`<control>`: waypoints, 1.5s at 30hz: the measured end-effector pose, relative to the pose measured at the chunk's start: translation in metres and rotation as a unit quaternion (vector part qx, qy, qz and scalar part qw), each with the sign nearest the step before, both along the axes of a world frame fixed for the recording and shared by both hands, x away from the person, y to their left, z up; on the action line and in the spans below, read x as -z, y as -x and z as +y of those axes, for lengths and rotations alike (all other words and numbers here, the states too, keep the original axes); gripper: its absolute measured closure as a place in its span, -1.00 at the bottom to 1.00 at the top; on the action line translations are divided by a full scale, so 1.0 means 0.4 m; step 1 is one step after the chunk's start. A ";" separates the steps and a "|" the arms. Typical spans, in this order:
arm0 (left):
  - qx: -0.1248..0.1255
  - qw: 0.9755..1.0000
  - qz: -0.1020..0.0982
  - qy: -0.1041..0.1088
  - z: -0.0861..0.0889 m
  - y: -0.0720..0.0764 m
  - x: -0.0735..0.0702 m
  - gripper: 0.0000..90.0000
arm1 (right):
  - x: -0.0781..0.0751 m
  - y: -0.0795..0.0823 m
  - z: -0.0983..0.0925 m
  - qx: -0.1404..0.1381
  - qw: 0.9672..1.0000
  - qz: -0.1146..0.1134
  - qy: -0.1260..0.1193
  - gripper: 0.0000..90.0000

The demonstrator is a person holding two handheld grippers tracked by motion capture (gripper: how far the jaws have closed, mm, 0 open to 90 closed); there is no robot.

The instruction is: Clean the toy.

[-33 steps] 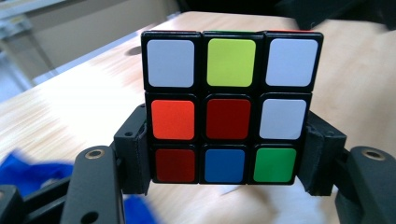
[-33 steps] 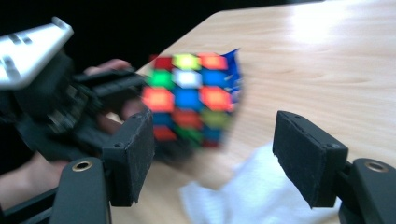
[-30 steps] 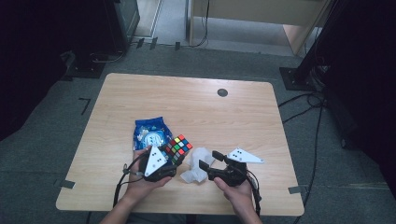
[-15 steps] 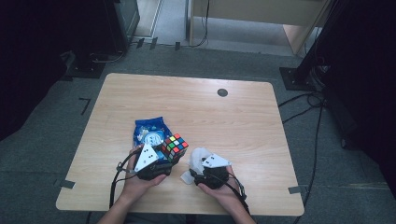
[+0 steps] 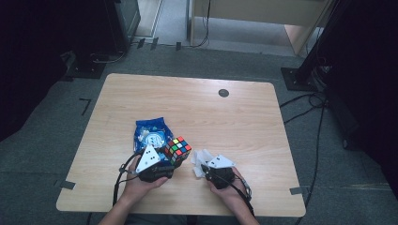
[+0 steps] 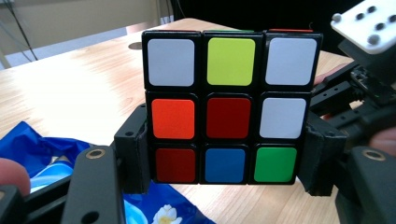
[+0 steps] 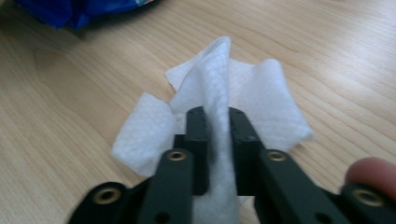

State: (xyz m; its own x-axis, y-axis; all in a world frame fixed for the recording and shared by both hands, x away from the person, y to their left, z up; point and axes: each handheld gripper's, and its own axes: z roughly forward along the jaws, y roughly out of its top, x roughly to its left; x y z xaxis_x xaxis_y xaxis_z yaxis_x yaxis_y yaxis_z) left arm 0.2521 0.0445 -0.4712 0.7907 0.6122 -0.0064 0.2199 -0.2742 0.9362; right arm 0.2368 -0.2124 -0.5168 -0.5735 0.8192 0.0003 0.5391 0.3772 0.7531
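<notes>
Cube: puzzle cube (image 6: 227, 107) sits clamped between my left gripper (image 5: 165, 159) jaws, held up just above the table (image 5: 244, 117) near its front edge, one face of white, yellow, orange, red, blue and green squares turned square at my left gripper view.

Tissue: white tissue (image 7: 219, 102) lies crumpled on the wood just right of the cube, and my right gripper (image 7: 215, 126) has pinched a fold of it, jaws drawn together on the paper.

Change: a second ago my right gripper was higher and turned sideways with its jaws apart; now it has come down onto the tissue, and its jaws have just been closing with the tissue between them. My left gripper and the cube are where they were.

Around: blue snack bag (image 5: 151, 135) lies flat behind my left gripper, just beside the cube, its edge peeking under the cube in the left gripper view.

Farther off: a small dark round cap (image 5: 223, 93) sits in the tabletop near the far edge, well apart from everything.

In the way: the cube blocks most of my left gripper view.
</notes>
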 end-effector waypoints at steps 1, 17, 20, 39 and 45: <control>-0.003 1.000 -0.002 0.000 -0.001 0.000 0.000 -0.25 | -0.002 -0.001 -0.006 0.003 1.000 -0.001 -0.002 0.90; 0.058 0.997 -0.016 -0.040 -0.082 0.043 0.022 -0.24 | -0.220 0.121 -0.012 -0.051 0.965 -0.193 -0.168 0.94; 0.071 0.996 -0.028 -0.041 -0.099 0.059 0.022 -0.24 | -0.219 0.123 0.006 -0.062 0.967 -0.188 -0.162 0.93; 0.042 0.998 -0.034 -0.036 -0.075 0.050 0.010 -0.24 | -0.179 0.079 -0.052 0.029 0.975 -0.172 -0.135 0.93; 0.059 0.997 -0.034 -0.046 -0.106 0.065 0.018 -0.24 | -0.231 0.140 -0.001 -0.040 0.960 -0.230 -0.154 0.93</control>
State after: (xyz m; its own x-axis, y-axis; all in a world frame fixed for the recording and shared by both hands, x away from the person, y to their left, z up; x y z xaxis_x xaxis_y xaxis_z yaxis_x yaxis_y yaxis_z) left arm 0.2260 0.0020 -0.4785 0.8535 0.5110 0.1017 0.1175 -0.3788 0.9180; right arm 0.1808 -0.2126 -0.4243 -0.6313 0.7748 -0.0329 0.1022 0.1252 0.9868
